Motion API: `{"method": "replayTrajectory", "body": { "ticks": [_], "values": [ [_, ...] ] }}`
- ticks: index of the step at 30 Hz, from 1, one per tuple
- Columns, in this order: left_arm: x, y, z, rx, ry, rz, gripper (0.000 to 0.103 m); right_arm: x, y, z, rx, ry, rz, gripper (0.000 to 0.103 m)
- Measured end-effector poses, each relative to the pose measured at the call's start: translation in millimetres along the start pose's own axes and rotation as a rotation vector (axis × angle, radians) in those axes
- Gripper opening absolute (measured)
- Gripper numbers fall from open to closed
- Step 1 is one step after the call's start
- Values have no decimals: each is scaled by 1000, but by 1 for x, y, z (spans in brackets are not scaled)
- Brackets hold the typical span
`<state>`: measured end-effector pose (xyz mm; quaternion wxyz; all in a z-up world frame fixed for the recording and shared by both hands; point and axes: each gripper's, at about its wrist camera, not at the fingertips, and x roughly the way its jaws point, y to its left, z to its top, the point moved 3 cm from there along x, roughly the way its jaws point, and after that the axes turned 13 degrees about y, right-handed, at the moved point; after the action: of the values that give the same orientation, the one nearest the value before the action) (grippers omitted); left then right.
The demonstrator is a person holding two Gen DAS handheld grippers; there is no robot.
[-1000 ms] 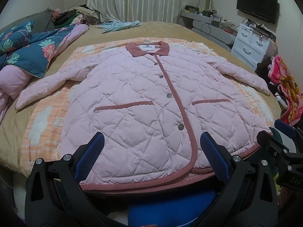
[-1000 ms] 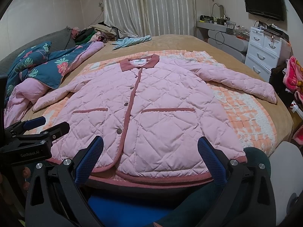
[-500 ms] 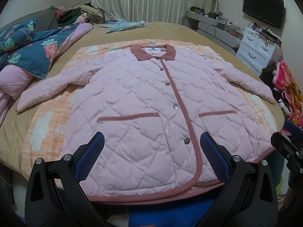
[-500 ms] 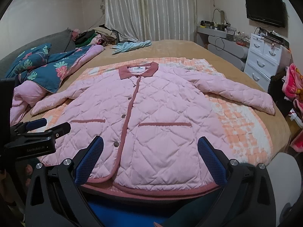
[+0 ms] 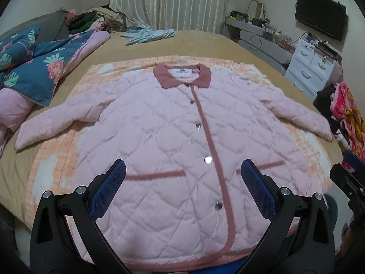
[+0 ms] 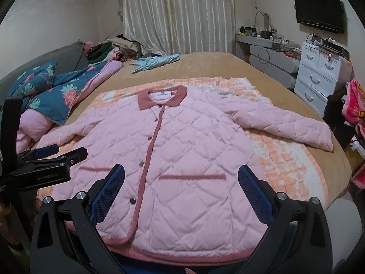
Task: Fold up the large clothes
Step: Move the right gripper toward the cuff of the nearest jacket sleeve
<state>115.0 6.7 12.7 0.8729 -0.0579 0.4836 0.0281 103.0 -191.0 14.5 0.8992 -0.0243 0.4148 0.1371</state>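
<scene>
A pink quilted jacket (image 5: 164, 137) with a dusty-red collar (image 5: 182, 75), trim and snap buttons lies flat and buttoned, face up, on the bed, both sleeves spread out to the sides. It also shows in the right wrist view (image 6: 187, 159). My left gripper (image 5: 182, 171) is open and empty, hovering above the jacket's lower front. My right gripper (image 6: 181, 175) is open and empty above the hem near the right pocket. The left gripper also shows at the left edge of the right wrist view (image 6: 52, 157).
The jacket rests on an orange-and-white checked blanket (image 5: 52, 173) over a tan bedspread (image 6: 216, 66). A blue floral quilt (image 5: 41, 68) lies at the left, a light-blue garment (image 5: 148, 35) at the far end. White drawers (image 6: 319, 80) and bright clothes (image 5: 349, 114) stand at the right.
Both grippers have risen and moved forward over the jacket's hem, so the jacket sits lower in both views. The jacket has not moved. Both stay open.
</scene>
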Motion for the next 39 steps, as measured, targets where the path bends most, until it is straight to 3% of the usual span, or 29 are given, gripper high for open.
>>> {"method": "replayTrajectory", "body": {
  "ticks": [21,39],
  "values": [
    [13,-21,84,-32,-9,-25,95,12,-27,81,41,-47,-15,99],
    [36,-49,140,-8,-2,-64,95,36,-85,146,184,-84,-33,99]
  ]
}}
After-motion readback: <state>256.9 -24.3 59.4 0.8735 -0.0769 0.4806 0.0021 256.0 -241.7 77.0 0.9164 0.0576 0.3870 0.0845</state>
